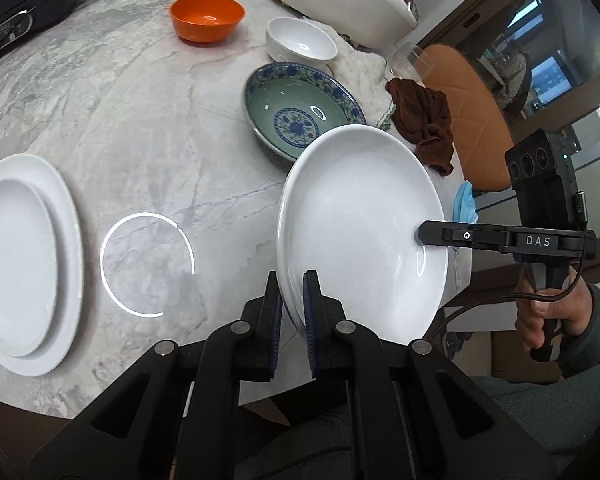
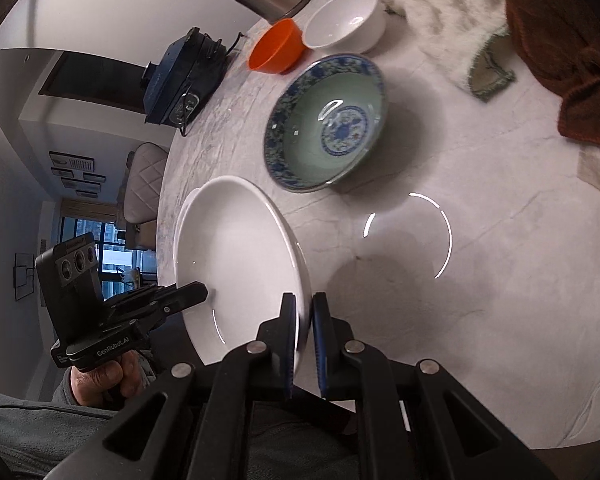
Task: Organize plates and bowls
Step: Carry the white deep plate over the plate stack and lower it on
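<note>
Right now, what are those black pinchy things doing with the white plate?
A person holds a gripper in each hand, and both are clamped on one white plate. The left gripper pinches its near rim; the right gripper grips the opposite rim. The plate is tilted above the marble table. Two white plates already sit stacked to the left. A blue patterned bowl, a white bowl and an orange bowl sit separately, unstacked.

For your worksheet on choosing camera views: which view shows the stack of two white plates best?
The left wrist view: the stack of two white plates lies at the left edge of the table, the smaller plate on the larger. The right wrist view does not show it.
</note>
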A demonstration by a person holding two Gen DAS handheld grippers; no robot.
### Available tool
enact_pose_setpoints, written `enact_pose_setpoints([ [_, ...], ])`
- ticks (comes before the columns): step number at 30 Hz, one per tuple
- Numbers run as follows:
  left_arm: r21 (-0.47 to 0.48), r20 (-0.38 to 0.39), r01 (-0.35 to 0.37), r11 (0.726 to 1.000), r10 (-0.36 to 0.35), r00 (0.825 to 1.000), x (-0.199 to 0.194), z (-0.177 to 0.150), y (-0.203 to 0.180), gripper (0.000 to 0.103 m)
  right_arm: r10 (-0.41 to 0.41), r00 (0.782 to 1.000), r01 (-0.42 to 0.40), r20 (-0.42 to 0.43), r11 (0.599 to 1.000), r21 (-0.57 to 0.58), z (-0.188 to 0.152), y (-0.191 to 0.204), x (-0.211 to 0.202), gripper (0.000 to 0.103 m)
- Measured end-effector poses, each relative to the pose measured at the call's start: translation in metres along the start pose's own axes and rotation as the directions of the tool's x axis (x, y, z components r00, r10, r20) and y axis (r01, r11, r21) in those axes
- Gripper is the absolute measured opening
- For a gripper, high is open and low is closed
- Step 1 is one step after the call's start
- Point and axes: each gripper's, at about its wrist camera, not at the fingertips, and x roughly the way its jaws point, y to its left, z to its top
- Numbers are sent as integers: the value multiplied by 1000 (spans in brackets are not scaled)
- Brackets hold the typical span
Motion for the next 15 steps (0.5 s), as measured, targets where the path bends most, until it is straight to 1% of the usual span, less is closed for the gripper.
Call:
enact_pose_setpoints([
  [5,-62,39,-26,998,28,999,-61,-14,60,9,27,999,-28,-23,998,-54,6,65,33,11],
  [8,-89,70,-57,994,64,995,-105,-22,100,9,50,998,-54,-41,994,-95,15,103,58,11],
  [12,-122,113,-107,987,121,986,-149,-25,153,9,74,995,-85,-69,983,-161,24,154,93,12],
  [15,-151,136,-141,978,162,977,-176,-26,192,9,73,993,-91,-93,974,-210,30,186,120,12],
])
